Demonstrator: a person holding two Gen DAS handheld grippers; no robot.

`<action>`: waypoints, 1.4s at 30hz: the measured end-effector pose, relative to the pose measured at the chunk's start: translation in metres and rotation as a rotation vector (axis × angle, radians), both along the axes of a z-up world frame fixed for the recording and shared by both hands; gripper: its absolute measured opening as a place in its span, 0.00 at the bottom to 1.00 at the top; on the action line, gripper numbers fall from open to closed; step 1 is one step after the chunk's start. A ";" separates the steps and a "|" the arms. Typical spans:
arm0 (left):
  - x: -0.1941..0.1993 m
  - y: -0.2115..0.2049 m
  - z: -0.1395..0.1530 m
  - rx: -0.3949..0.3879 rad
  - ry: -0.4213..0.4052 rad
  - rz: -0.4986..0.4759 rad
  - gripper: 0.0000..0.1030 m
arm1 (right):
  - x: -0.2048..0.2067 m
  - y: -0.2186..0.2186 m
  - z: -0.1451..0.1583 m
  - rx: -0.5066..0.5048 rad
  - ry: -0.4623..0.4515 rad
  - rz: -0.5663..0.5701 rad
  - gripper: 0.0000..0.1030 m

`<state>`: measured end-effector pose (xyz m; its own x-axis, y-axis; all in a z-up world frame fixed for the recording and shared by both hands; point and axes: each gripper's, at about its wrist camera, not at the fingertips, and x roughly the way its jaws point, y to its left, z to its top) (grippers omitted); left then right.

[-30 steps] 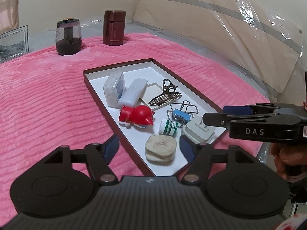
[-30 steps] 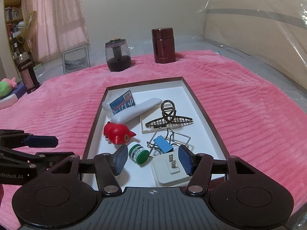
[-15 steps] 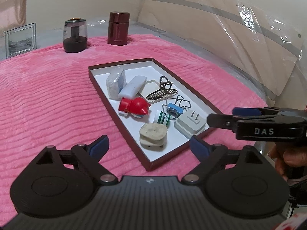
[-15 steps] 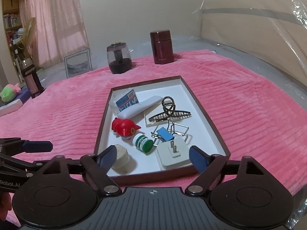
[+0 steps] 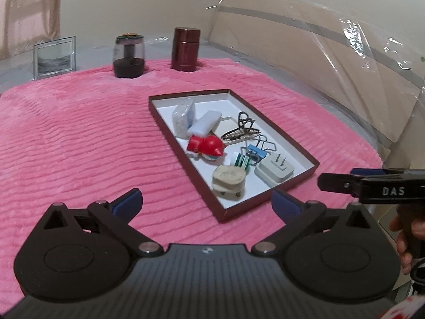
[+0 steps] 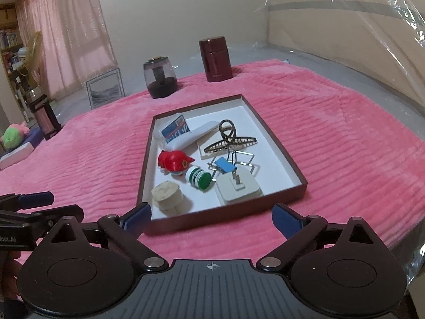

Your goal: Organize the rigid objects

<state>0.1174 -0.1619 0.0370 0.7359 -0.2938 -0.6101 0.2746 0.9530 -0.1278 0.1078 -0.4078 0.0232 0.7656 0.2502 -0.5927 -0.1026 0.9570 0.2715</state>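
Seen from the left wrist, the left gripper (image 5: 205, 203) is spread wide with nothing between its blue pads; its jaws have just been opening. Beyond it a shallow maroon tray (image 5: 268, 119) lies on the pink ribbed blanket (image 5: 79, 146), and all the small rigid things are gathered inside it: a cream round case (image 5: 229, 177) at the near end, a white plug adapter (image 5: 275, 171) just beside it, a green-striped little bottle (image 5: 241, 160), a blue binder clip (image 5: 255, 152), a red toy figure (image 5: 205, 145), a dark hair claw (image 5: 240, 130), a white oblong case (image 5: 204, 122) and a wrapped packet (image 5: 183, 118). The right gripper (image 5: 372, 183) is seen at the right edge, clear of the tray. A tinted jar (image 5: 129, 55) and a maroon flask (image 5: 186, 49) stand well apart at the far side. The sorting is judged nearly or fully done. A risk is judged in the near corner of the tray: it lies close to the wide jaws, and a careless sweep could tip or shift it on the soft blanket.

Seen from the right wrist, the right gripper (image 6: 211, 216) is likewise wide open and empty, its jaws having just been opening, with the near tray wall (image 6: 212, 220) framed between the pads. The binder clip (image 6: 225, 165) is tangled in wire handles under the hair claw (image 6: 229, 139), so lifting one could drag the other out. The left gripper (image 6: 34, 204) is close by at the left edge, and a collision could be caused if both are brought in together.
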 end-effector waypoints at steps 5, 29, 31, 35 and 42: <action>-0.015 0.010 0.001 0.009 0.003 0.027 0.98 | -0.015 0.004 0.001 0.013 0.005 -0.005 0.92; -0.077 0.037 -0.012 0.054 0.070 0.162 0.99 | -0.056 0.052 -0.003 -0.077 0.037 0.108 0.92; -0.079 0.039 -0.014 0.059 0.074 0.173 0.99 | -0.058 0.054 -0.004 -0.078 0.042 0.112 0.92; -0.082 0.044 -0.016 0.064 0.082 0.198 0.99 | -0.061 0.057 -0.007 -0.082 0.053 0.122 0.92; -0.087 0.051 -0.017 0.058 0.089 0.225 0.99 | -0.064 0.062 -0.010 -0.091 0.068 0.140 0.92</action>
<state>0.0308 -0.1109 0.0204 0.7214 -0.0910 -0.6865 0.0445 0.9954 -0.0853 0.0441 -0.3456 0.0133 0.6846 0.2947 -0.6667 -0.2208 0.9555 0.1955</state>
